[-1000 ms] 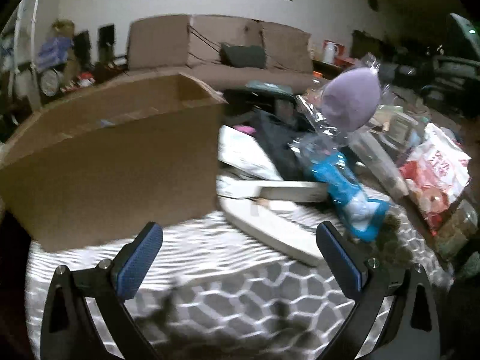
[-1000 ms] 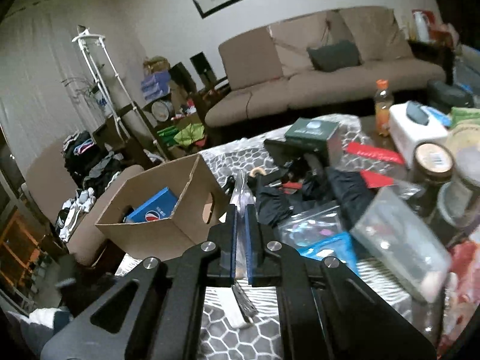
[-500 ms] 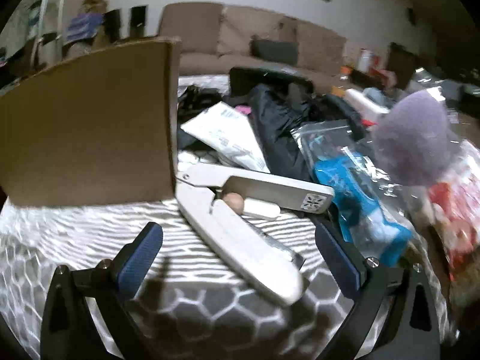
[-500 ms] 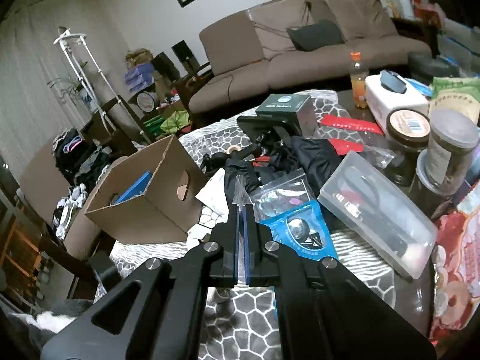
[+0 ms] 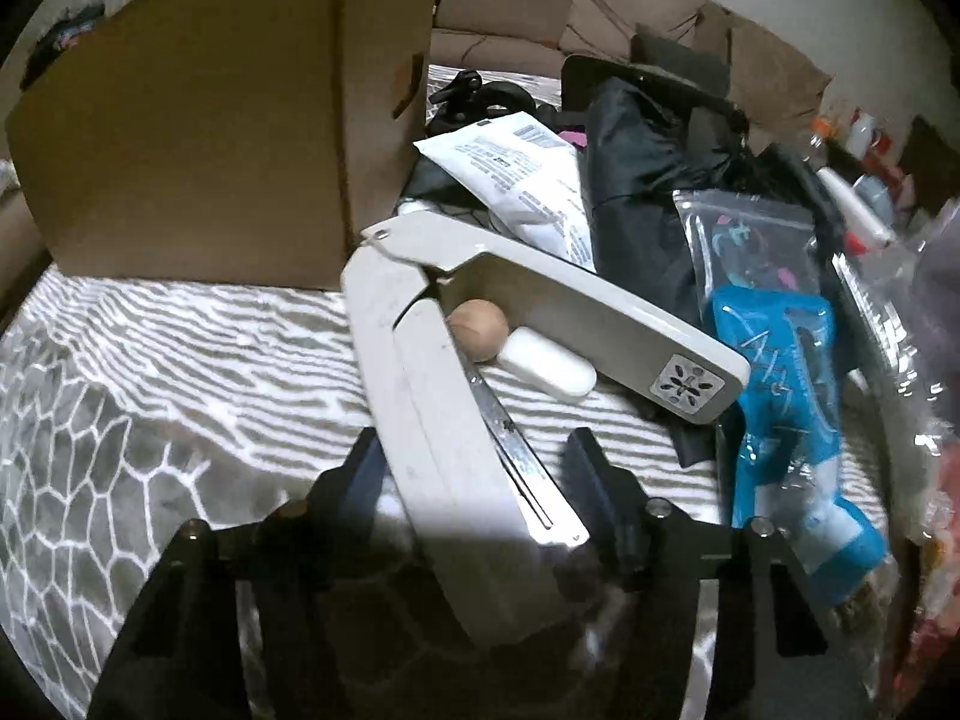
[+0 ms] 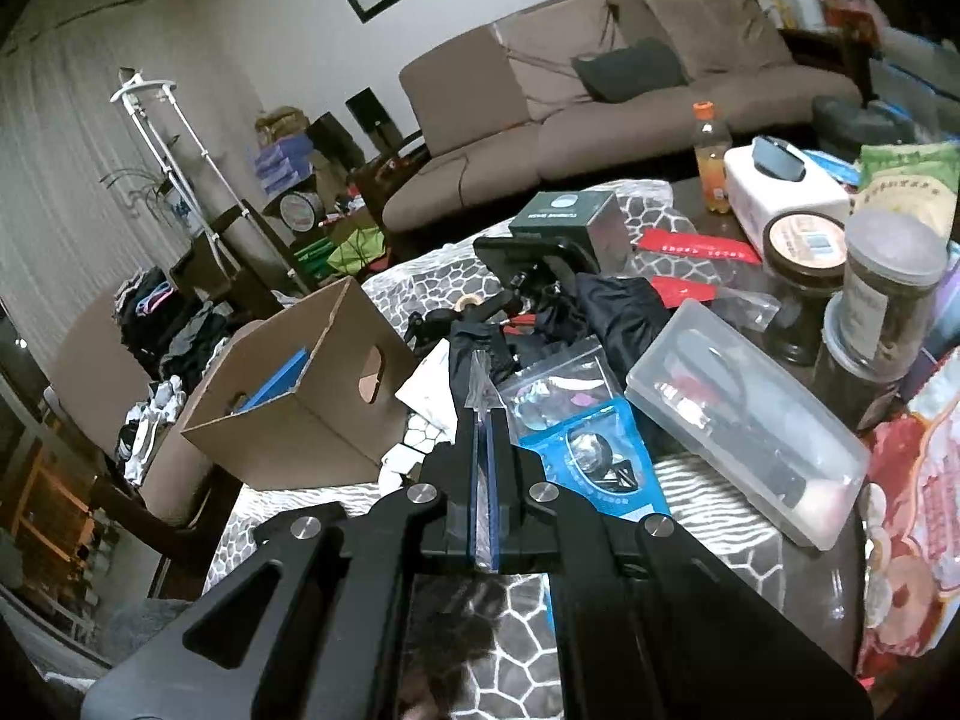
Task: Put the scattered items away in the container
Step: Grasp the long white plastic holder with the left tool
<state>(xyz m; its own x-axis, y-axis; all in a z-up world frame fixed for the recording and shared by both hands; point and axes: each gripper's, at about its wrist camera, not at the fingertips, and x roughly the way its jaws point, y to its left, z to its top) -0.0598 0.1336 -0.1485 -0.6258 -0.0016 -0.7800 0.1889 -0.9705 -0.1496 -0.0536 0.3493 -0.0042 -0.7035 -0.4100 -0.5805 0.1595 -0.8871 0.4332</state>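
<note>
The cardboard box (image 5: 198,120) stands at the left of the patterned table; in the right wrist view the box (image 6: 300,408) is open-topped with a blue item (image 6: 273,381) inside. A white hinged tool (image 5: 456,420) lies opened in a V beside the box. My left gripper (image 5: 474,474) has its fingers on either side of the tool's lower arm, close against it. My right gripper (image 6: 482,438) is shut on the corner of a clear plastic bag (image 6: 480,387), held above the table.
A white printed packet (image 5: 516,174), black fabric (image 5: 642,168), a zip bag (image 5: 756,240) and a blue packet (image 5: 786,396) lie right of the tool. A clear plastic case (image 6: 744,420), jars (image 6: 888,288), a dark box (image 6: 570,222) and snack bags (image 6: 918,510) crowd the table's right.
My left gripper moved forward and down over the white tool and its fingers closed in around the lower arm. My right gripper, still shut on the bag, drifted slightly.
</note>
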